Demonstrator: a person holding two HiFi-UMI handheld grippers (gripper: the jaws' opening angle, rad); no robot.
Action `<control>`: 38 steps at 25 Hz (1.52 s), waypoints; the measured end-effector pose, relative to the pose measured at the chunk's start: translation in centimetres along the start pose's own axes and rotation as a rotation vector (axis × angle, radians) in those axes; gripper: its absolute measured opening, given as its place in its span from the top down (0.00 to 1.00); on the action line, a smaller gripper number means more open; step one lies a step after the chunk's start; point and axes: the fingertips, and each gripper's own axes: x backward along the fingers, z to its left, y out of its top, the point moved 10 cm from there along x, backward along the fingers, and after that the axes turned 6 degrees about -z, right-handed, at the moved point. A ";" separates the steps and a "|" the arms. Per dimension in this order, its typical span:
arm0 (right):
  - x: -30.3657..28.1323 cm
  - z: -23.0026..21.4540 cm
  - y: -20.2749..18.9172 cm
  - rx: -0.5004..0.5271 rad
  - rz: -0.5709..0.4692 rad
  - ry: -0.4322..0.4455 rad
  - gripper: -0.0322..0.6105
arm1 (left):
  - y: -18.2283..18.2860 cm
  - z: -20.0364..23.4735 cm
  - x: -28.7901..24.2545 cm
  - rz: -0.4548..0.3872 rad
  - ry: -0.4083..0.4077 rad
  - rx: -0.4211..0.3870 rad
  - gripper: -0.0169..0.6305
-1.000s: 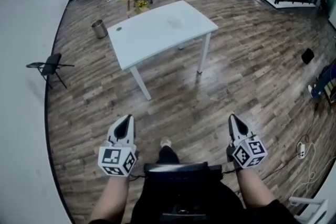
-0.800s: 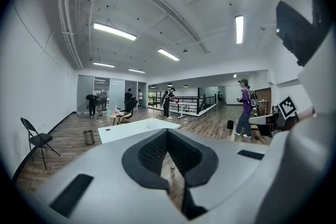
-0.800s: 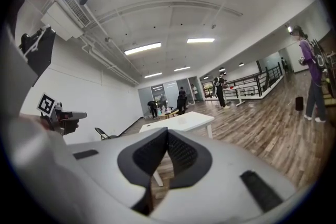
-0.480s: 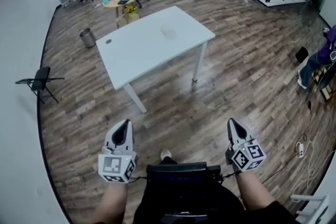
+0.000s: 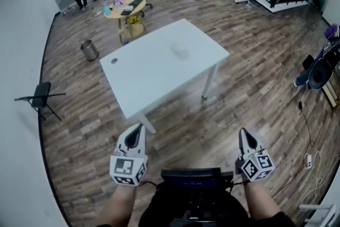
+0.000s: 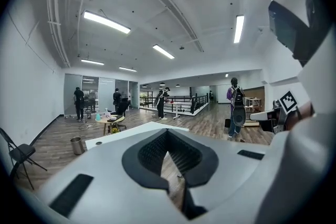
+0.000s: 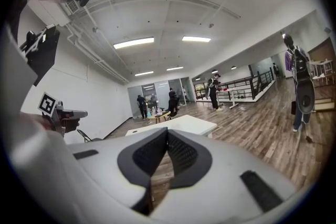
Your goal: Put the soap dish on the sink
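A white table stands ahead on the wood floor. On its top lies a small pale see-through object, too faint to identify. No sink is in view. My left gripper is held low in front of me, short of the table's near corner, shut and empty. My right gripper is level with it over bare floor, also shut with nothing in it. In the left gripper view the left gripper points at the table. In the right gripper view the right gripper points at the table.
A metal bin and a round yellow table stand beyond the white table. A folding chair is by the left wall. A seated person and floor cables are at the right. Several people stand at the back.
The white table has come closer and now lies just ahead of both grippers, which moved forward together. Both stay shut.
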 end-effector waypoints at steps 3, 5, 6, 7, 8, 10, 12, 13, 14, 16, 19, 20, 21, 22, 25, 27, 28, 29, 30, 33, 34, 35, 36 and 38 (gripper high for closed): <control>-2.7 0.8 -0.7 -0.004 0.012 -0.023 0.94 | -0.5 2.7 -2.4 0.020 -0.017 0.001 0.99; -4.3 1.4 -0.8 -0.022 -0.006 -0.024 0.94 | -0.6 4.1 -4.0 0.026 -0.025 0.000 0.99; -5.0 1.8 -0.8 -0.024 -0.012 -0.019 0.94 | -0.7 4.6 -4.8 0.025 -0.029 0.000 0.99; -5.5 2.0 -0.7 -0.021 -0.013 -0.014 0.94 | -0.6 5.0 -5.4 0.023 -0.035 0.003 0.99; -5.8 2.0 -0.7 -0.014 -0.010 -0.011 0.94 | -0.5 5.2 -6.0 0.018 -0.041 0.009 0.99; -6.3 1.6 -0.6 -0.004 0.001 -0.023 0.94 | -0.5 5.4 -6.8 0.006 -0.049 0.017 0.99; -6.8 1.0 -0.8 -0.005 0.016 -0.038 0.94 | -0.8 5.7 -7.2 -0.001 -0.046 0.021 0.99; -7.2 0.7 -1.0 -0.006 0.020 -0.040 0.94 | -1.0 5.8 -7.4 -0.001 -0.038 0.024 0.99; -7.6 0.3 -1.1 -0.006 0.019 -0.038 0.94 | -1.3 6.0 -7.5 0.002 -0.028 0.027 0.99; -9.0 -0.3 -1.2 -0.008 0.005 -0.020 0.94 | -1.7 6.4 -8.0 0.006 -0.007 0.034 0.99; -12.2 -1.5 -1.0 -0.015 -0.004 0.010 0.94 | -2.0 6.9 -9.4 0.009 0.025 0.056 0.99; -13.3 -1.9 -1.0 -0.019 -0.001 0.018 0.94 | -2.1 7.1 -9.9 0.015 0.035 0.063 0.99; -14.3 -2.3 -1.0 -0.024 0.001 0.024 0.94 | -2.1 7.3 -10.6 0.024 0.043 0.065 0.99; -15.3 -2.7 -1.0 -0.029 0.002 0.027 0.94 | -2.1 7.5 -11.3 0.033 0.048 0.063 0.99; -17.9 -4.7 -0.8 -0.042 0.010 0.030 0.94 | -2.0 7.8 -14.3 0.057 0.056 0.051 0.99; -19.6 -6.3 -0.5 -0.045 0.026 0.033 0.94 | -1.5 7.6 -17.0 0.064 0.055 0.046 0.99; -20.5 -7.2 -0.3 -0.046 0.034 0.034 0.94 | -1.1 7.5 -18.4 0.063 0.054 0.044 0.99; -21.5 -8.0 0.0 -0.048 0.039 0.034 0.94 | -0.8 7.5 -19.8 0.062 0.053 0.046 0.99; -22.5 -8.8 0.3 -0.050 0.042 0.032 0.94 | -0.5 7.4 -21.1 0.062 0.049 0.049 0.99; -25.1 -11.1 1.1 -0.053 0.048 0.026 0.94 | 0.0 6.8 -24.8 0.080 0.028 0.047 0.99; -25.9 -11.7 1.3 -0.053 0.053 0.028 0.94 | 0.1 6.6 -25.8 0.087 0.023 0.042 0.99; -26.8 -12.3 1.5 -0.054 0.061 0.033 0.94 | 0.3 6.4 -26.8 0.092 0.022 0.040 0.99; -27.6 -12.9 1.6 -0.055 0.069 0.040 0.94 | 0.5 6.4 -27.8 0.094 0.025 0.040 0.99; -29.3 -14.3 1.6 -0.063 0.090 0.055 0.94 | 1.0 6.4 -29.7 0.092 0.041 0.045 0.99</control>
